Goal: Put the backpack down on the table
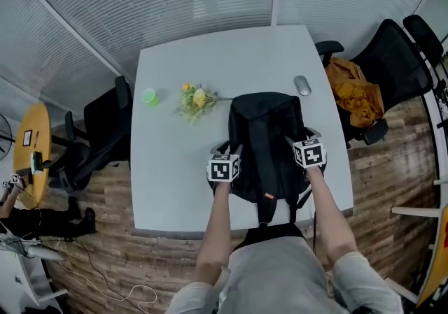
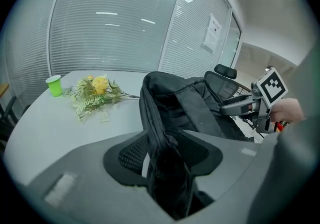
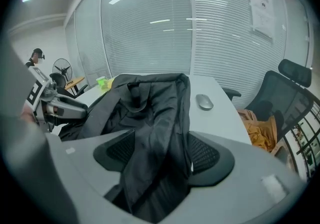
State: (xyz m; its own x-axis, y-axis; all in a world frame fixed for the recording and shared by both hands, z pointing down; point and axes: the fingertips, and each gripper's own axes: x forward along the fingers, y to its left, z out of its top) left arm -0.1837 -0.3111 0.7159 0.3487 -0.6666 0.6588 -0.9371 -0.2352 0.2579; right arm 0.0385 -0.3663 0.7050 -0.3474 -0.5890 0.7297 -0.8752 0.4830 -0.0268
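Note:
A black backpack [image 1: 266, 141] lies on the white table [image 1: 175, 187], straps up, its lower end at the near edge. My left gripper [image 1: 225, 155] is shut on the backpack's left side fabric [image 2: 160, 138]. On the other side my right gripper [image 1: 306, 141] is shut on the right side fabric [image 3: 160, 143]. In each gripper view black cloth fills the gap between the jaws. Each gripper shows in the other's view: the right gripper [image 2: 250, 104] and the left gripper [image 3: 55, 108].
A bunch of yellow flowers [image 1: 196, 101] and a green cup [image 1: 148, 96] lie left of the backpack; a grey mouse [image 1: 302, 85] sits behind it. Black office chairs [image 1: 105, 120] flank the table; the right chair [image 1: 388, 61] carries an orange cloth [image 1: 353, 92]. Glass walls stand behind.

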